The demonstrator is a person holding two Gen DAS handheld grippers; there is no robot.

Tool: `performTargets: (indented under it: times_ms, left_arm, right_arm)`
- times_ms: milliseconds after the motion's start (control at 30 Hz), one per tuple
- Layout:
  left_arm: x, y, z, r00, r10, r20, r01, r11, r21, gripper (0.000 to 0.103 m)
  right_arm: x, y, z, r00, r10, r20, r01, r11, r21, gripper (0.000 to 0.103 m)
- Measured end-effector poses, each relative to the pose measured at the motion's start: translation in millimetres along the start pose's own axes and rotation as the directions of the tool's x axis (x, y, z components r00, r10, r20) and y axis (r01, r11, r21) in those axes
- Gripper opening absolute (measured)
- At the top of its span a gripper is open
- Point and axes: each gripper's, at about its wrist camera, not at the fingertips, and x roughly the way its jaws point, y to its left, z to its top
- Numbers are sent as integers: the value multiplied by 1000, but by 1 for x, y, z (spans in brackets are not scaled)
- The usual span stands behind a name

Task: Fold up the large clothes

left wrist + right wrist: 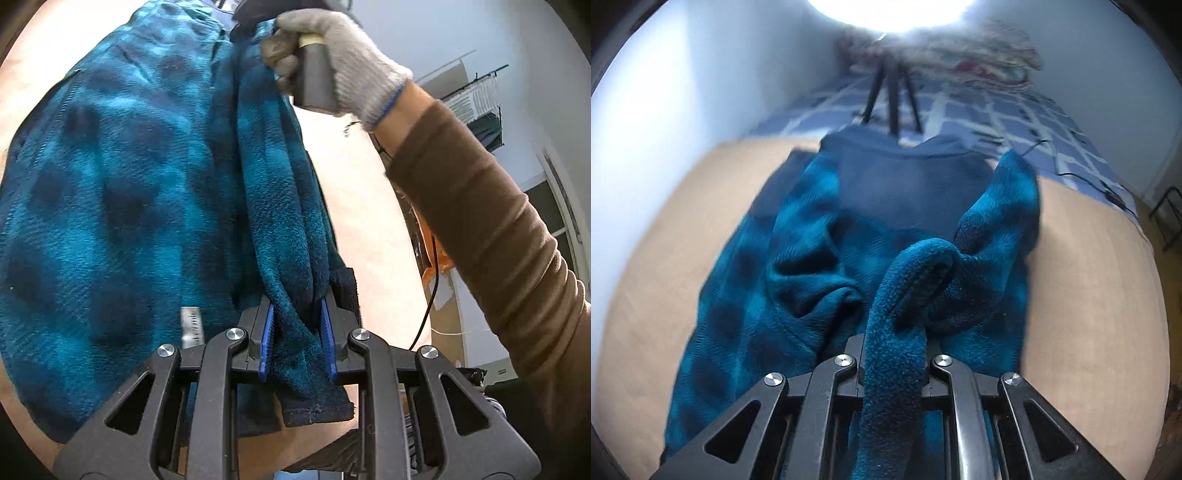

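The blue checked fleece garment (122, 192) lies spread over the tan table (362, 206), most of it flat, with one long edge gathered up into a thick fold that rises off the cloth. At the near end of that fold the left gripper (297, 332) has its blue pads pinched tight on a bunched strip of fleece, the dark hem hanging just below the jaws. At the far end of the same fold, a gloved hand (332, 62) on a brown sleeve (480, 229) holds the other tool's handle against the cloth. The right gripper (895, 354) is squeezed nearly closed on a rolled lip of the fleece that loops up over its fingers. Beyond the garment stand a dark tripod (892, 96) and a blue patterned bed cover (997, 110).
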Motion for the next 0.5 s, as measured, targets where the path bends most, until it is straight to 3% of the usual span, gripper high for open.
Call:
performTargets:
  times_ms: [100, 233, 333, 433, 500]
  left_arm:
    - [-1, 4, -1, 1000, 4, -2, -4, 1000, -15, 21]
    - [-1, 6, -3, 1000, 4, -8, -4, 1000, -26, 21]
    - [-4, 2, -5, 1000, -15, -9, 15, 1000, -20, 21]
    - [-11, 2, -2, 999, -31, -10, 31, 999, -6, 21]
    - [-15, -2, -4, 1000, -28, -6, 28, 1000, 14, 21]
  right_arm:
    - [24, 14, -4, 999, -15, -39, 14, 1000, -27, 11]
    - [34, 13, -5, 998, 28, -49, -29, 999, -19, 16]
    - [13, -9, -6, 987, 156, -26, -154, 987, 42, 27]
    - [-24, -39, -16, 954, 290, 81, -299, 945, 133, 31]
    - [-42, -63, -27, 931, 333, 147, -358, 913, 195, 31]
